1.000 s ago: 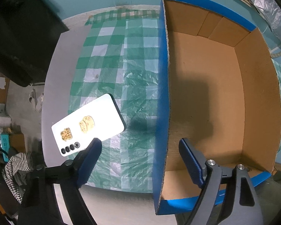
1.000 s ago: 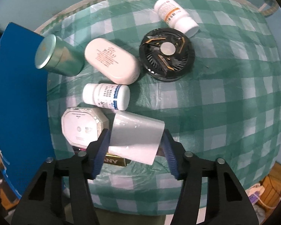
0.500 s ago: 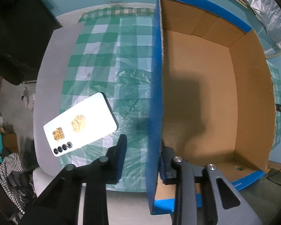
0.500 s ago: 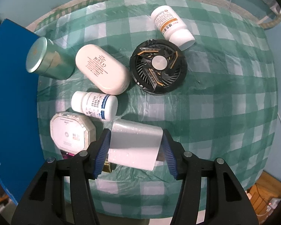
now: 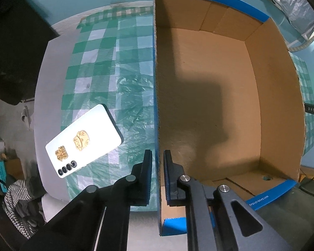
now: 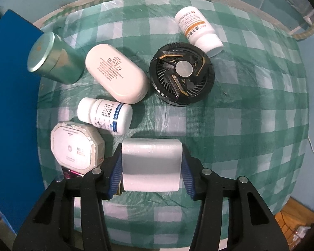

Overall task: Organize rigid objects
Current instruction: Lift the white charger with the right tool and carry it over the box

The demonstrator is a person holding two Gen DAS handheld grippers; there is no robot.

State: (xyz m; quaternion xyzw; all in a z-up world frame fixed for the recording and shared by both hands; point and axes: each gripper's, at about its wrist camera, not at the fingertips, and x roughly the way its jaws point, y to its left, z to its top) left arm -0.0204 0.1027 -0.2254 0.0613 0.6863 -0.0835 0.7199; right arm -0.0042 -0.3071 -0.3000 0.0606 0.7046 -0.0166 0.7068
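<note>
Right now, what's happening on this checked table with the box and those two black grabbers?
A person is tidying loose items into a cardboard box, a handheld gripper in each hand. The left gripper has just been closing and now pinches the box's blue-edged side wall. The right gripper has been closing on a grey block, which sits between its jaws. The box is empty. Two pill bottles, a tin, a fan, a white case and a phone wait on the table.

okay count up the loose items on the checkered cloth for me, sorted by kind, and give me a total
Pill bottles: 2
Green tin: 1
Cream oval case: 1
Black fan: 1
Octagonal white box: 1
Grey block between the right gripper fingers: 1
White phone: 1
Total: 8, not counting a partly hidden item under the block.
</note>
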